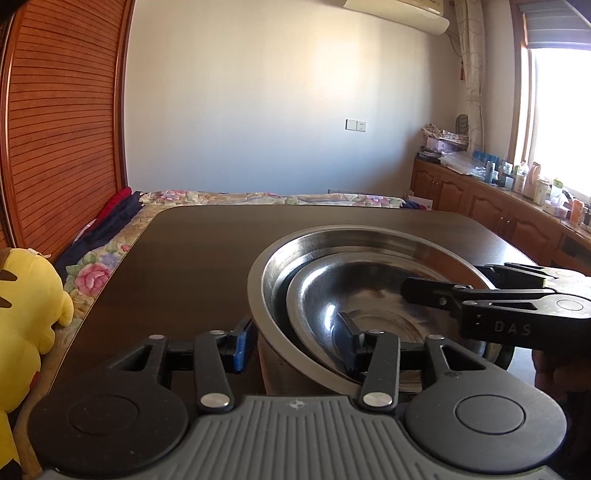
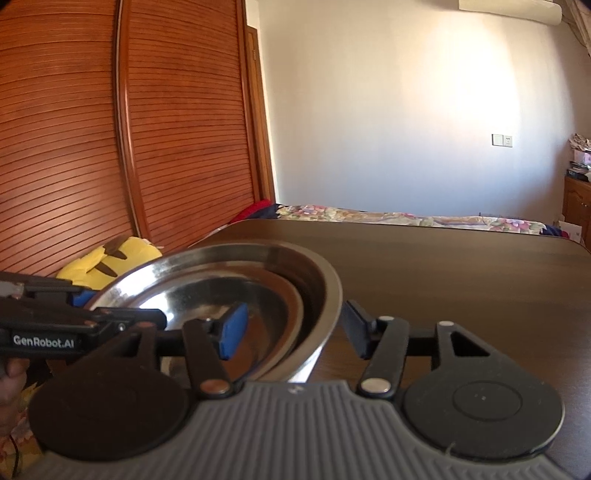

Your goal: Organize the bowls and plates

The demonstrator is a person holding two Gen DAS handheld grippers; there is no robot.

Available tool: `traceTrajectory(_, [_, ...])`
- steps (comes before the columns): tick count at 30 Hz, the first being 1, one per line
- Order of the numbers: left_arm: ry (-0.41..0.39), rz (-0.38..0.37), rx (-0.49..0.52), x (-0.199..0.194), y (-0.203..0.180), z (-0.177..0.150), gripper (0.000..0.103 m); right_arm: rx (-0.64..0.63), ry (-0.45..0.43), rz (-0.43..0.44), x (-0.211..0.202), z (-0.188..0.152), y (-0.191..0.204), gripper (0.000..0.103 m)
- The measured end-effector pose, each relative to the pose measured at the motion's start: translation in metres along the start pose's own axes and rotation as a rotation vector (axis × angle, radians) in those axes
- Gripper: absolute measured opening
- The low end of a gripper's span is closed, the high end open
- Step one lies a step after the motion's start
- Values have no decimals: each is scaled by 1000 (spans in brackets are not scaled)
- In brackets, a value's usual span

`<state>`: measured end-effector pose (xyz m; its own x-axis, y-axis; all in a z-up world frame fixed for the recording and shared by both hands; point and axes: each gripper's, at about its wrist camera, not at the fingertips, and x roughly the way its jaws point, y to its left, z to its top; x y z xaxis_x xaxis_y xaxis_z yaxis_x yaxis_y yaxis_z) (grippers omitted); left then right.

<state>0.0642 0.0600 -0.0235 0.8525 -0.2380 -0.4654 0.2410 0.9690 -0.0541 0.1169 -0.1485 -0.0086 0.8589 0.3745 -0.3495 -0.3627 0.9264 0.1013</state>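
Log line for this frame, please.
stage: nesting | smaller steel bowl inside larger steel bowl | left gripper, right gripper: jaws open, straddling rim

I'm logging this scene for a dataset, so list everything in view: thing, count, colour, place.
large bowl: 1, steel, on the table, its rim between the fingers of both grippers
small bowl: 1, steel, nested inside the large bowl
table: 1, dark brown, in front of the bed
plush toy: 1, yellow, left of the table
bed: 1, floral cover, behind the table
wardrobe doors: reddish wood slats, left
cabinet: 1, brown wood, under the window, cluttered top
air conditioner: 1, white, top of wall
left gripper: black, open across the bowl's rim
right gripper: black, open across the bowl's rim
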Motion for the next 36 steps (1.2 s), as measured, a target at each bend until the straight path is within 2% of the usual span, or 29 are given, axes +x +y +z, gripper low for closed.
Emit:
traceTrajectory(6, [-6,21,-3,-1,2,-1,72,8,-13,-29,-5,-1,-3,62])
traceTrajectory(8, [-8,26,-2,-1,2,-1,73,9,-20,-37,-7,0,-4,63])
traceTrajectory(13, [-23,50,-4,-5,4,0,88,8,-35,-59,-11,1,-5,69])
traceTrajectory(19, [-45,80,-10,-10,4,2,102,3,-76,-94,-21,4,-7,93])
traceTrajectory(23, [-65,103,0,-17,2,3,103,2,-96,-118,-26,6,-9,103])
traceTrajectory(36, [-94,161,15,-33,-15,11,103,4,-110,-243,-49,14,-9,103])
